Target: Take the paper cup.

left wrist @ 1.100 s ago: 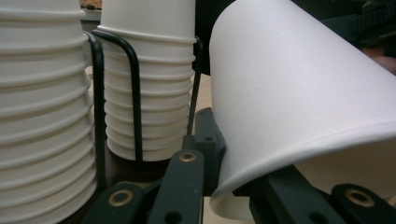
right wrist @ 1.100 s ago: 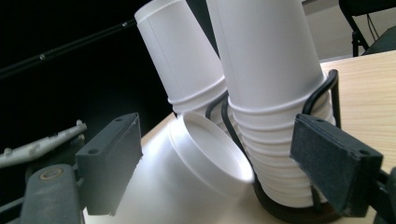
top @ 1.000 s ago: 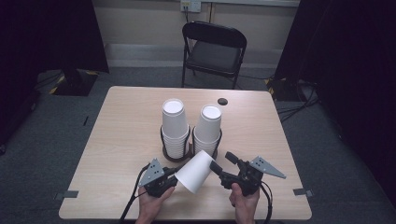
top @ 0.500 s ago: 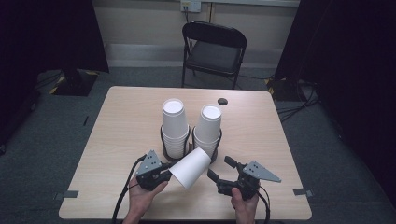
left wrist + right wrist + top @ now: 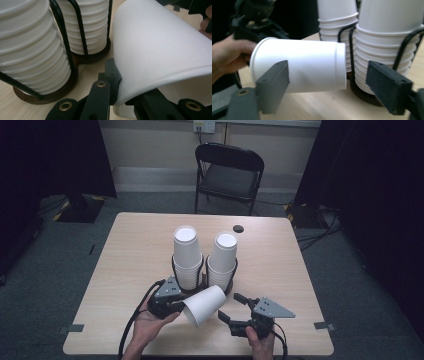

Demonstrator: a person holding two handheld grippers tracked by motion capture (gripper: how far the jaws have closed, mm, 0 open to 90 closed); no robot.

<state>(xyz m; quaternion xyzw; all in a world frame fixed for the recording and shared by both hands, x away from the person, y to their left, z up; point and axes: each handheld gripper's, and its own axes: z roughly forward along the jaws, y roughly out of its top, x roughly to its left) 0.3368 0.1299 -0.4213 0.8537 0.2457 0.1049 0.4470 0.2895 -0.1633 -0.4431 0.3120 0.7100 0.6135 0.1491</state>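
A dim room with dark curtains surrounds a light wooden table (image 5: 130,250), and a black folding chair (image 5: 227,172) stands beyond its far edge. Near the middle of the table sits a black wire cup holder (image 5: 204,281) on a dark base, carrying two stacks of upside-down white cups (image 5: 186,255) side by side. A small black disc (image 5: 238,228) lies on the tabletop behind the holder, towards the chair. Just in front of the holder, the left gripper (image 5: 172,306) pinches the rim of a single white paper cup (image 5: 204,305), one jaw inside the mouth and one outside against the wall; the cup lies on its side above the table, its closed bottom pointing away from the gripper and its wall close beside the holder's base. To the right of that cup, the right gripper (image 5: 231,307) is held with its jaws spread wide and apart from the cup, which shows between them in the right gripper view.
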